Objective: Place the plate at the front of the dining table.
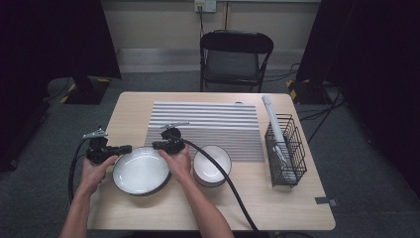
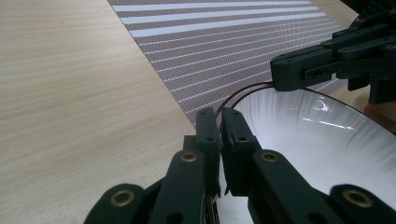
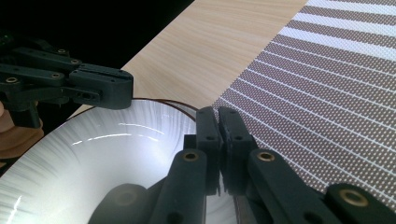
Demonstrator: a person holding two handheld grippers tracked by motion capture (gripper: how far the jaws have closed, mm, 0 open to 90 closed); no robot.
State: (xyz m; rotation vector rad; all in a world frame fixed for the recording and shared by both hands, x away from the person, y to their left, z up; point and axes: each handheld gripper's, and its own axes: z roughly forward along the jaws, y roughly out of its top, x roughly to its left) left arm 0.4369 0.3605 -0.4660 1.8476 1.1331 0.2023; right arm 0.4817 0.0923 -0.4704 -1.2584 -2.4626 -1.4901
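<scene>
A large shallow white bowl (image 1: 141, 171) with a dark rim sits on the wooden table (image 1: 277, 198) in front of the person. My left gripper (image 1: 128, 148) is shut on the bowl's left rim; in the left gripper view the rim runs between its closed jaws (image 2: 220, 114). My right gripper (image 1: 156, 145) is shut on the far right rim, and the right gripper view has the thin edge pinched between its jaws (image 3: 217, 114). Each gripper view also catches the other gripper across the bowl (image 2: 299, 70) (image 3: 102, 86).
A stack of smaller white bowls (image 1: 212, 165) stands just right of the large bowl. A grey striped placemat (image 1: 205, 126) lies behind them. A black wire basket (image 1: 285, 151) stands at the right, and a folding chair (image 1: 235, 59) sits beyond the table.
</scene>
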